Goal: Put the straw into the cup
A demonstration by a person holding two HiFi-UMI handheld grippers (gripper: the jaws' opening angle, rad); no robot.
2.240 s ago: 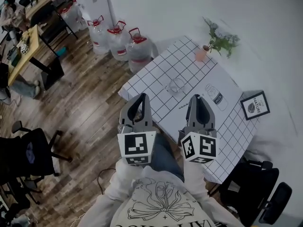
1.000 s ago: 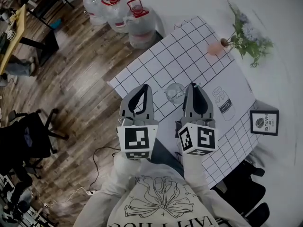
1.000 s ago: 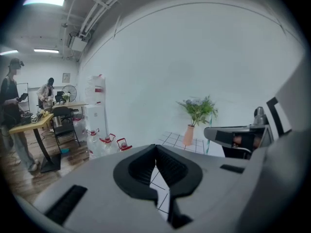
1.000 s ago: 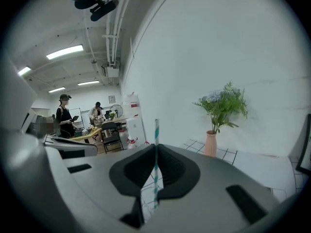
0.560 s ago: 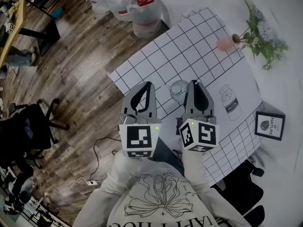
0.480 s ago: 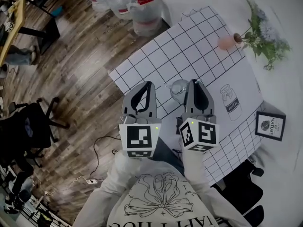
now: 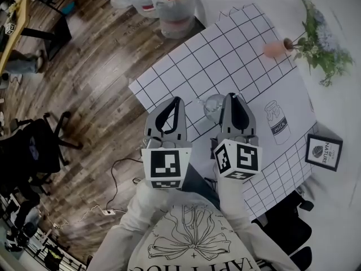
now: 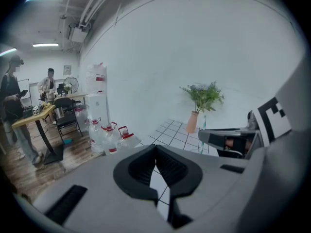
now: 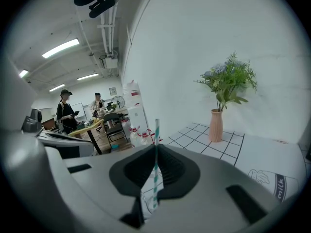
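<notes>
A clear glass cup (image 7: pixel 214 103) stands on the white grid-patterned table (image 7: pixel 192 61), near its front edge. It lies between my two grippers, close to the right one. My right gripper (image 7: pixel 233 96) is shut on a green-and-white striped straw (image 9: pixel 155 165), which stands upright between the jaws. The straw's top sticks out above them. The straw (image 8: pixel 204 125) also shows in the left gripper view, at the right gripper's tip. My left gripper (image 7: pixel 174 99) hangs left of the cup over the table's edge, jaws shut with nothing in them.
A pink vase with flowers (image 7: pixel 275 49) stands at the table's far side. A framed picture (image 7: pixel 324 152) lies at the right. Several water jugs (image 7: pixel 175 4) sit on the wooden floor beyond the table. An office chair (image 7: pixel 28 157) is at the left. People stand at desks far off.
Over two seconds both grippers have come closer to the cup, which now sits just between their tips. In the last half second hardly anything has shifted.
</notes>
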